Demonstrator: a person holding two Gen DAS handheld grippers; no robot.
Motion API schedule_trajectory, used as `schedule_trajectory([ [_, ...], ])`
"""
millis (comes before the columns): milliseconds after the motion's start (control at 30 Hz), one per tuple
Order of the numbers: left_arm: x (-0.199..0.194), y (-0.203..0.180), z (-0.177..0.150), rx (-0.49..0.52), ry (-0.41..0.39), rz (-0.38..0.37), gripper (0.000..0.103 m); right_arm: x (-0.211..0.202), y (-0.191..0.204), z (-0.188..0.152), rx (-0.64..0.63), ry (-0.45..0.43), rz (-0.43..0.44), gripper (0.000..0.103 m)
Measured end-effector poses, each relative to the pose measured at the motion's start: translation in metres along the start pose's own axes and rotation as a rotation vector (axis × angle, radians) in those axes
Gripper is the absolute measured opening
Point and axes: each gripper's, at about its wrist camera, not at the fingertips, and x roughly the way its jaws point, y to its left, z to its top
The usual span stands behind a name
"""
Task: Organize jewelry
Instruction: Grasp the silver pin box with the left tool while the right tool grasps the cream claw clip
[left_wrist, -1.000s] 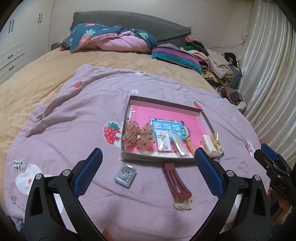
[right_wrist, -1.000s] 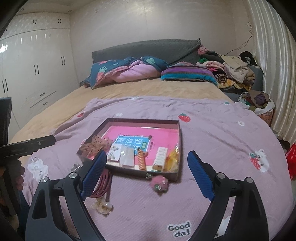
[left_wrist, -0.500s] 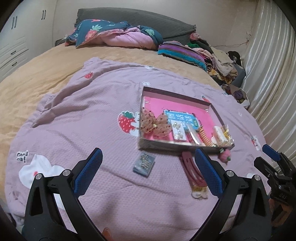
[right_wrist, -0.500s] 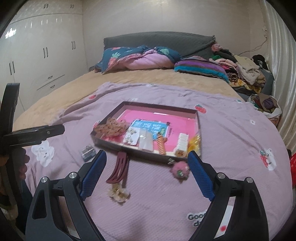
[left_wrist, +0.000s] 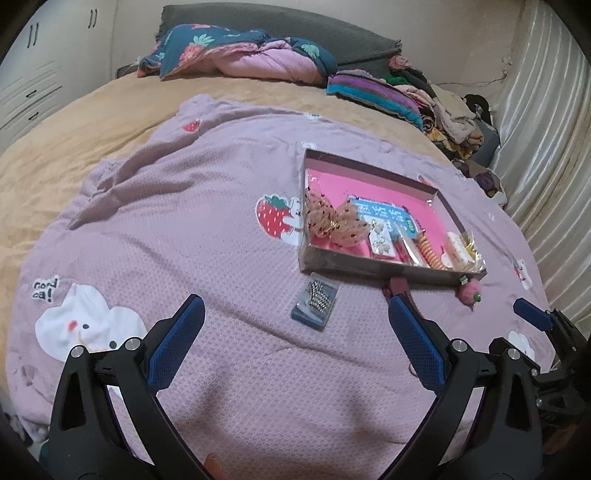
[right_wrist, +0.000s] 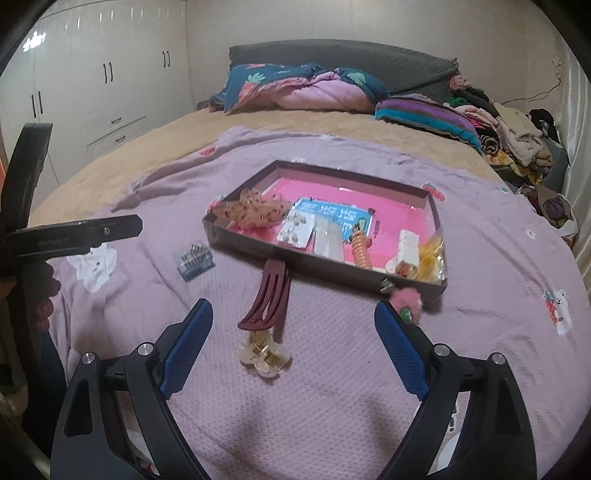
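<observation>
A shallow box with a pink floor lies on the lilac blanket and holds a beige bow, earring cards, an orange spiral tie and other pieces. In front of it lie a maroon hair clip, a cream flower claw clip, a pink pom-pom and a small packet of silver beads. My right gripper hovers open over the maroon clip and the claw clip. My left gripper hovers open over the bead packet. Neither holds anything.
The lilac blanket covers a tan bed. Folded quilts and a clothes pile sit at the head and far right. White wardrobes stand to the left, a curtain to the right. A left-gripper finger reaches in at the left.
Both grippers have sunk toward the blanket and come nearer the loose pieces. In the left view the box has slid to the right. Both stay open.
</observation>
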Motion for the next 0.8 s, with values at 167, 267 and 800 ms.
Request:
schedule_trajectory([
  [167,0.014,-0.001,-0.007,0.002,0.035,-0.01,0.093,0.016,0.0,-0.011,-0.009,0.047,0.009,0.088],
  [267,0.023,-0.002,-0.012,0.01,0.057,-0.012,0.093,0.028,0.001,-0.017,-0.018,0.077,0.011,0.088],
  [800,0.074,-0.013,-0.019,0.105,0.139,0.052,0.091,0.081,0.015,-0.034,-0.088,0.167,0.082,0.077],
])
